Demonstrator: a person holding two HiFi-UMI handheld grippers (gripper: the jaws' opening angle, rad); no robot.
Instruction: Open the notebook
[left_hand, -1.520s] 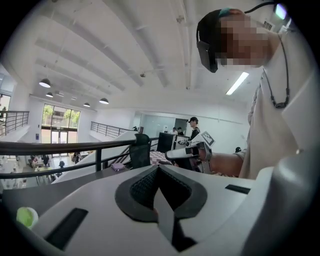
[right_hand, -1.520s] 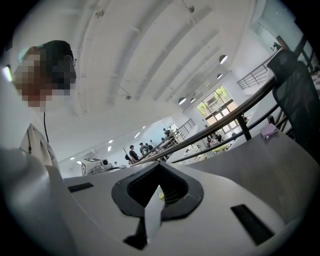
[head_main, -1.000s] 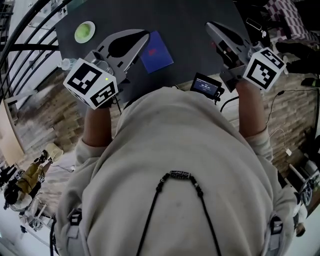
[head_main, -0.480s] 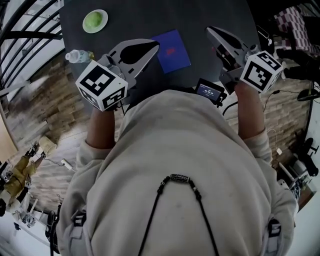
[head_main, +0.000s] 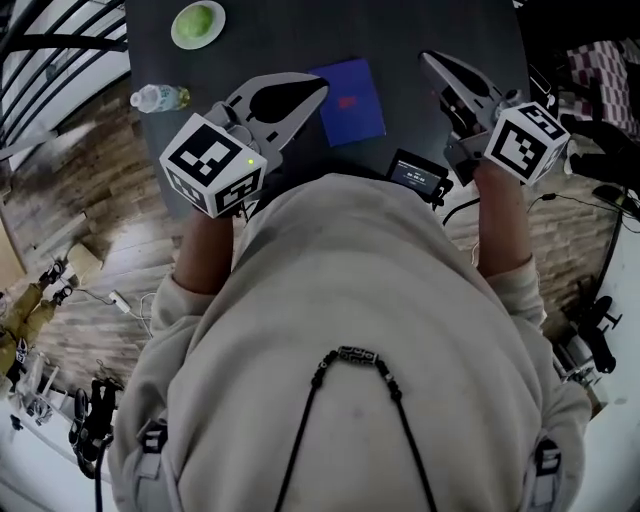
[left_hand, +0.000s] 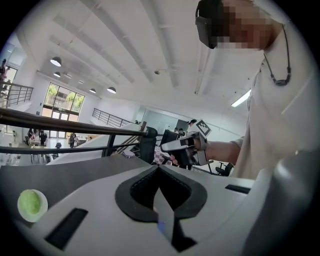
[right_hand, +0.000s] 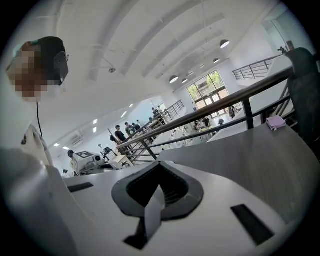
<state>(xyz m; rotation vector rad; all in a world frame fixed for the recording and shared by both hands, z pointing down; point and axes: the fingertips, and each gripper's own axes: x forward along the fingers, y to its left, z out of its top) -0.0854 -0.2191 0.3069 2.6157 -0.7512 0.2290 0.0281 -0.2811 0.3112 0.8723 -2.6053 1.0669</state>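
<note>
Dark counter (head_main: 430, 25) carried everything. Left tool (head_main: 322, 86) and right tool (head_main: 428, 58) both had jaws together, nothing between them. Blue notebook (head_main: 352, 102) lay closed, flat between them, by the left tip. Green dish (head_main: 198, 23) sat far left.

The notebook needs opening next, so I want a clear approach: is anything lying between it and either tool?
Nothing visible. The closed blue notebook lies on bare dark table between the left tool and right tool; the green dish and bottle sit off to the left.
</note>
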